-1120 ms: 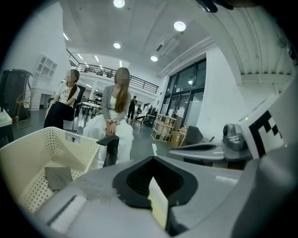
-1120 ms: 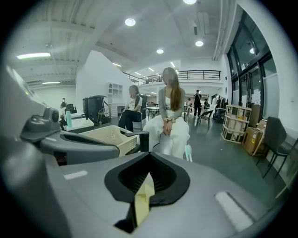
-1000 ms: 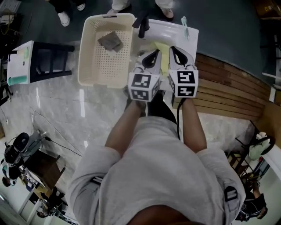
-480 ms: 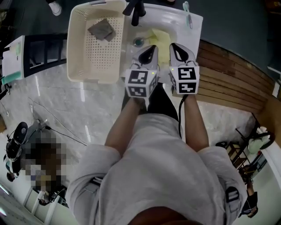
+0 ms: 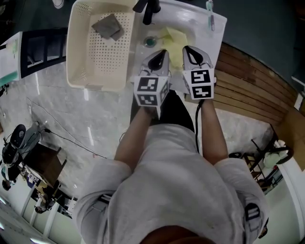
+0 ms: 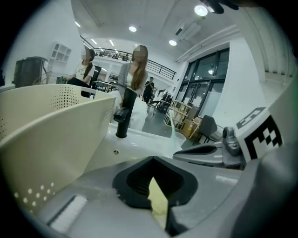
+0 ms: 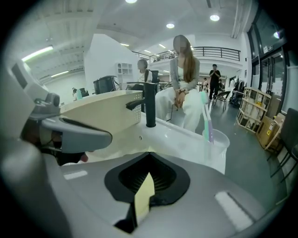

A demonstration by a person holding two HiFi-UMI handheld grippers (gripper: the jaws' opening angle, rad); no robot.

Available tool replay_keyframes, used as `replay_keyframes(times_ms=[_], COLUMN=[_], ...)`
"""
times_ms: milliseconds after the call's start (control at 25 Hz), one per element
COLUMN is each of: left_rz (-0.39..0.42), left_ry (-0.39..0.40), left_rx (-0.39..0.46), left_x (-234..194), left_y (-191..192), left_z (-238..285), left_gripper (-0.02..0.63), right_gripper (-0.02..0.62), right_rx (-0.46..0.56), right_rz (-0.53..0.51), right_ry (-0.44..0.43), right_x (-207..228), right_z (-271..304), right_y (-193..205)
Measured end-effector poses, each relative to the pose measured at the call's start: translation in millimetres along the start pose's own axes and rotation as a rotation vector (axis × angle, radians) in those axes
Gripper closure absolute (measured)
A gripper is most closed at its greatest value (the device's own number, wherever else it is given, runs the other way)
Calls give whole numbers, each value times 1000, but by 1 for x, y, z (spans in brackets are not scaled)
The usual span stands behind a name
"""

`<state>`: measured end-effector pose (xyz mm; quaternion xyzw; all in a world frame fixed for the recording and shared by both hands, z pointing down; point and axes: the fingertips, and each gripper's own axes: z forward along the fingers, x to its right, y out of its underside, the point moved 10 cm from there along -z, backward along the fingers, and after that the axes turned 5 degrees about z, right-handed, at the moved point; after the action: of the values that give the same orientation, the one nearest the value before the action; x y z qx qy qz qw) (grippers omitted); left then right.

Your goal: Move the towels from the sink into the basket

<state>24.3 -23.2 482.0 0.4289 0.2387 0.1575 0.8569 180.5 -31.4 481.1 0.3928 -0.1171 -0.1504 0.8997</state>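
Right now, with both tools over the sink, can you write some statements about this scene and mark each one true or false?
1. The left tool is shut on the yellow towel. True.
2. The basket is empty. False: a grey towel lies in it.
3. The right tool holds nothing. False: it also pinches the yellow towel.
4. In the head view, the basket stands to the left of the sink. True.
5. The faucet is white. False: it is black.
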Motion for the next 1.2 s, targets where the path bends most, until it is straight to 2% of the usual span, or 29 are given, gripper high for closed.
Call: replay_keyframes(times_ms=[360,600,640,680,720,920,1200], left_rz=[-49,-72,-75,-79,-83,-99,-120], left_ry=[-46,-56,-57,-59,-61,-67,-78], left_rx=[-36,-59,-61,-63,-65,-76,-71], left_x=[-14,-21,-22,-23,-24,-27,-33], left_y=[17,21,22,23,23,26,26], left_z=[15,25,26,27,28,32,35], left_gripper=[589,589,589,589,589,589,589], right_gripper=[589,588,576,518,503,502,471], right_rx=[-68,-90,-98,-111,-125,-187,-321], right_rz=[-41,-57,-56,-61,-71,-160,-403], right_ry=[-61,-67,-74,-81,-85,-56,6], right_x=[5,9,9,9,9,12,8], right_z=[38,61,66,70,74,88,101], right_y=[-2,-8,-8,-8,-8,-6,-4])
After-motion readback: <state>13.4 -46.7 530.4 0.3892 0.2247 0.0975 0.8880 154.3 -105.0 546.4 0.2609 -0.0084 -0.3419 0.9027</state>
